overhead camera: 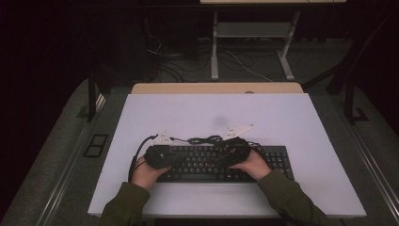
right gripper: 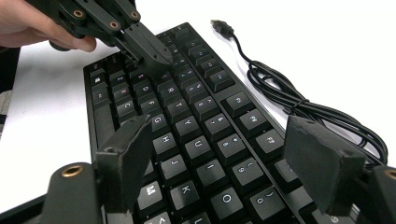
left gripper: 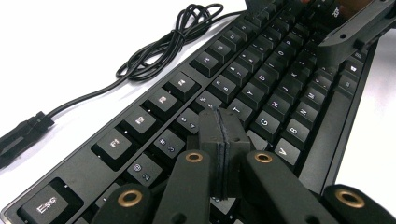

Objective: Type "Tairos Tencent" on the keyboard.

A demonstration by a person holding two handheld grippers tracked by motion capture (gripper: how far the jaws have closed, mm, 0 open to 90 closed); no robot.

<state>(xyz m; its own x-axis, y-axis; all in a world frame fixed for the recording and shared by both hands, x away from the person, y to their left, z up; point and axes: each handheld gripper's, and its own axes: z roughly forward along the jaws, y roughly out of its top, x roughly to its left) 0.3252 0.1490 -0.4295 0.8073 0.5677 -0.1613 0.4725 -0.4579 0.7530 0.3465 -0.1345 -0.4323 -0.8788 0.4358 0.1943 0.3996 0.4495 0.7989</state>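
Keyboard [overhead camera: 226, 163] work is under way: the black board lies flat near the front edge of the white worktop [overhead camera: 301, 122], its cable [right gripper: 299, 100] bundled loosely just behind it toward the far side. The left claw [left gripper: 223, 140] is closed with nothing between its jaws, its tip pressed down among the keys around R and T, seemingly to strike one key. The right claw [right gripper: 224, 154] hangs wide open over the keys around Y, U and I, touching none. The main risk is a mis-hit: the closed tip is broad against the keycaps, so any tilt could push two keys together or slip into a gap. The open right jaws could brush neighbouring keys if lowered as they are. Sideways pressure could slide the board across the smooth surface.
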